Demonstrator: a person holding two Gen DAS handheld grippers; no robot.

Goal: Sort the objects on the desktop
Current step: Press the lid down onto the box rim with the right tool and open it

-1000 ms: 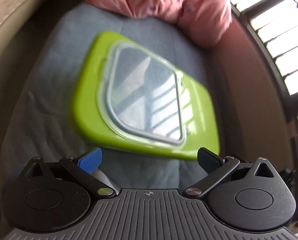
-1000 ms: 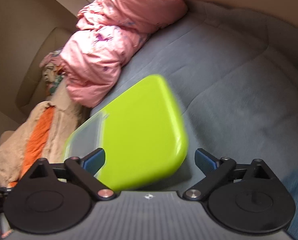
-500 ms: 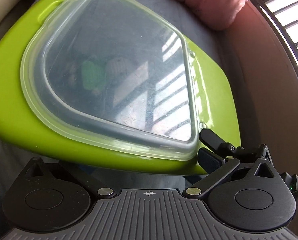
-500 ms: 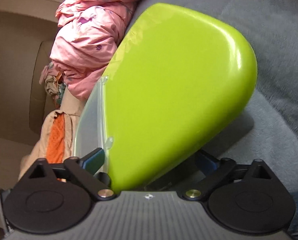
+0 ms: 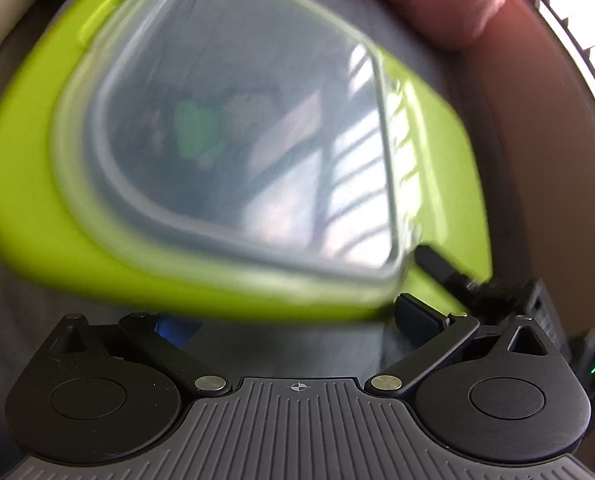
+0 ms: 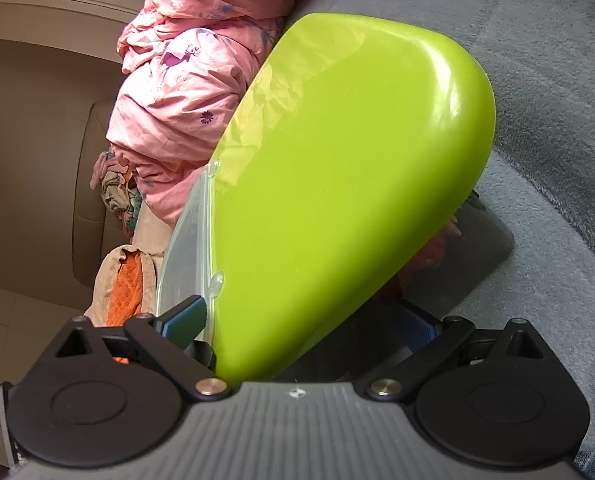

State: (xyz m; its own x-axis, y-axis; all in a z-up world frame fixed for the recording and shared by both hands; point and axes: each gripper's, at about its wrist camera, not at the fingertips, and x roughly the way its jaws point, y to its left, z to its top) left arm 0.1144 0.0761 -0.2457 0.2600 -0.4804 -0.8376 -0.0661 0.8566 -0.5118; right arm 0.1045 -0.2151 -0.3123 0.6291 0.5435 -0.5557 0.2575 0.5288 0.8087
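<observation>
A lime-green box [image 5: 29, 216] with a clear lid [image 5: 233, 128] fills both views; blurred small items show through the lid. It is lifted and tilted over the grey sofa. My right gripper [image 6: 301, 322] has the box's green body [image 6: 337, 184] between its wide-spread fingers, the left pad against the lid's rim and the right pad under the box. In the left wrist view the other gripper's black finger [image 5: 437, 264] presses on the box's right edge. My left gripper [image 5: 293, 316] is open just below the box's near edge, not gripping it.
A pink quilt [image 6: 185, 80] is piled on the grey sofa [image 6: 557, 80] behind the box. Beige and orange cloth [image 6: 125, 280] lies at the left. A brown sofa arm [image 5: 537, 140] and a bright window [image 5: 585, 12] are at the right.
The box came much closer and tilted up between the right gripper's fingers. The left view now blurs with motion, and the box has shifted slightly up and right in it.
</observation>
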